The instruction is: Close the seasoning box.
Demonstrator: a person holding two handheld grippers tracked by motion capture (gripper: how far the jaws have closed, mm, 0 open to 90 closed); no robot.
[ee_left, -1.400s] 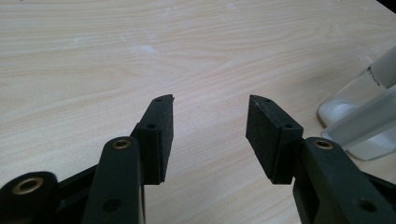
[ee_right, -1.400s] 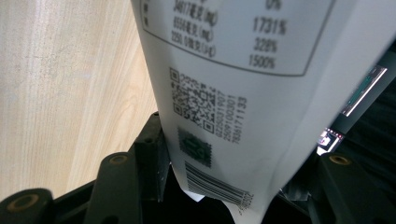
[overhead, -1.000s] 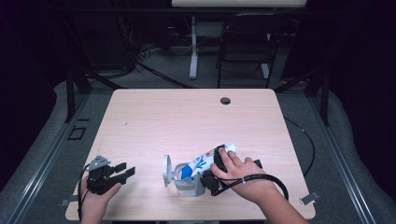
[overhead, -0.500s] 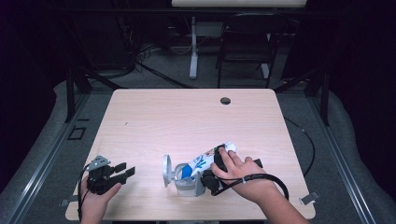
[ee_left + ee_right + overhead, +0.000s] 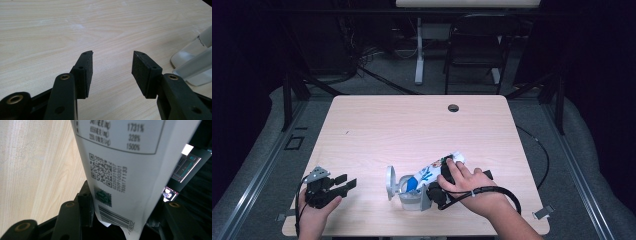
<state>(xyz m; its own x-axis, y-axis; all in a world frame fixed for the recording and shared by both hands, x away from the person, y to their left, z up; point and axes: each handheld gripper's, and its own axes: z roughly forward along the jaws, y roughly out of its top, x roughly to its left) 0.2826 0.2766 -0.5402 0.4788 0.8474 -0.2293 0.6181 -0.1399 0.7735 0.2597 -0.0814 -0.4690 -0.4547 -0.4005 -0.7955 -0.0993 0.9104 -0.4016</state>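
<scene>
The right claw is closing on the printed pouch over the lidded jar; a loose pinch risks slipping. The left claw is resting wide on the worktop.

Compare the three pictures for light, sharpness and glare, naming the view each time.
High view: table evenly lit, room behind dark, slightly soft. Left gripper view: jaws sharp, wood grain clear, pale glare patch on the wood. Right gripper view: white packet close up, its print readable but soft towards the top, right side in darkness.
</scene>
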